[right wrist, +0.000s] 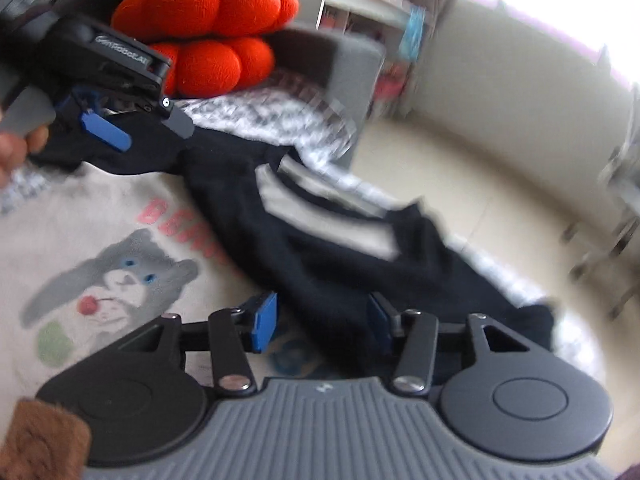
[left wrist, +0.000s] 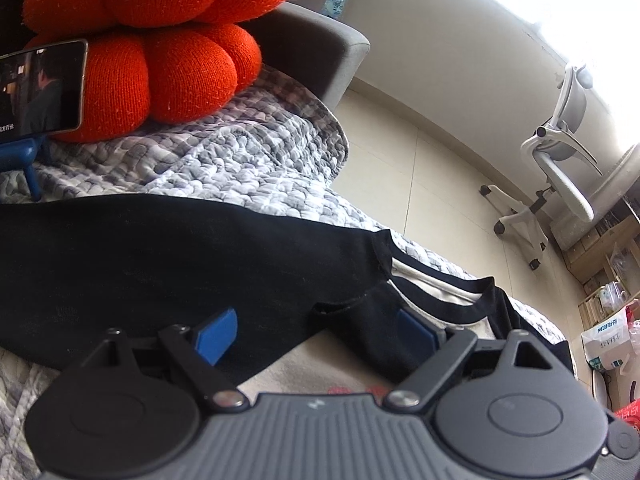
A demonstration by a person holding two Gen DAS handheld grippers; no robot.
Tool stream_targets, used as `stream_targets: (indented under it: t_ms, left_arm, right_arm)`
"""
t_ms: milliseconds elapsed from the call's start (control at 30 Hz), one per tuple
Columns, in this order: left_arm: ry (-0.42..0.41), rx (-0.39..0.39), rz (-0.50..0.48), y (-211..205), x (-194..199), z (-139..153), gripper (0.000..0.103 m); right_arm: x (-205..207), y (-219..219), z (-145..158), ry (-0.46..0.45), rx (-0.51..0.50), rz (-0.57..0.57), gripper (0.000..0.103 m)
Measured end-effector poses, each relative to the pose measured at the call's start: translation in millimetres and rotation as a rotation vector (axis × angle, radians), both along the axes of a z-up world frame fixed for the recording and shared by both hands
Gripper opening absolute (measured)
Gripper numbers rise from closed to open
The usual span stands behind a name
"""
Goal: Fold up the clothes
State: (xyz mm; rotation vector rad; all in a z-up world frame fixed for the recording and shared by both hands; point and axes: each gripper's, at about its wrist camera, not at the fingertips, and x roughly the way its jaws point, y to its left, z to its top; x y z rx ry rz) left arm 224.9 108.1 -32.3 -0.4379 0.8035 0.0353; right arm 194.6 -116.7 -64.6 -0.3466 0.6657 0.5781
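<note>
Both grippers' fingers are standing open, gripping nothing: left gripper (left wrist: 316, 334), right gripper (right wrist: 322, 322); the black sleeve (right wrist: 320, 264) risks sliding unfolded off the quilt's (left wrist: 256, 160) edge.

Grey-checked quilted sofa cover (left wrist: 248, 168) under cream-and-black shirt (right wrist: 100, 216), orange cushion (left wrist: 168, 60), phone stand (left wrist: 28, 160).

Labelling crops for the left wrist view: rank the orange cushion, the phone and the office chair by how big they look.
1. orange cushion, clearly largest.
2. office chair, though it stands far off, so it looks shrunken.
3. phone, cut by the frame edge.
</note>
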Motion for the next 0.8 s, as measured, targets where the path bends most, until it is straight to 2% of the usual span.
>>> stream_targets:
  t_ms: [33,200,367,400,533,633,700,800]
  left_arm:
    - [0.001,-0.002,-0.001,0,0,0,0.088]
    - [0.002,-0.031,0.009,8,0,0,0.088]
    - [0.012,-0.067,0.009,11,0,-1,0.088]
    - [0.013,-0.068,0.008,11,-1,-1,0.088]
    - [0.014,-0.077,0.004,13,-2,-1,0.088]
    - [0.022,-0.086,-0.007,15,-3,-2,0.088]
    - [0.023,-0.089,-0.012,16,-3,-2,0.088]
    - [0.025,-0.094,-0.018,19,-3,-2,0.088]
  right_arm:
    - [0,2,-1,0.05,0.022,0.035,0.053]
    - [-21,12,12,0.115,0.058,0.214,0.053]
    - [-23,17,14,0.175,0.086,0.274,0.051]
    - [-22,17,15,0.172,0.108,0.266,0.051]
    - [-2,16,21,0.099,0.203,0.092,0.052]
    - [19,8,13,0.139,0.297,-0.04,0.052]
    - [23,14,4,0.171,0.289,-0.041,0.052]
    - [5,36,4,0.173,0.228,0.105,0.053]
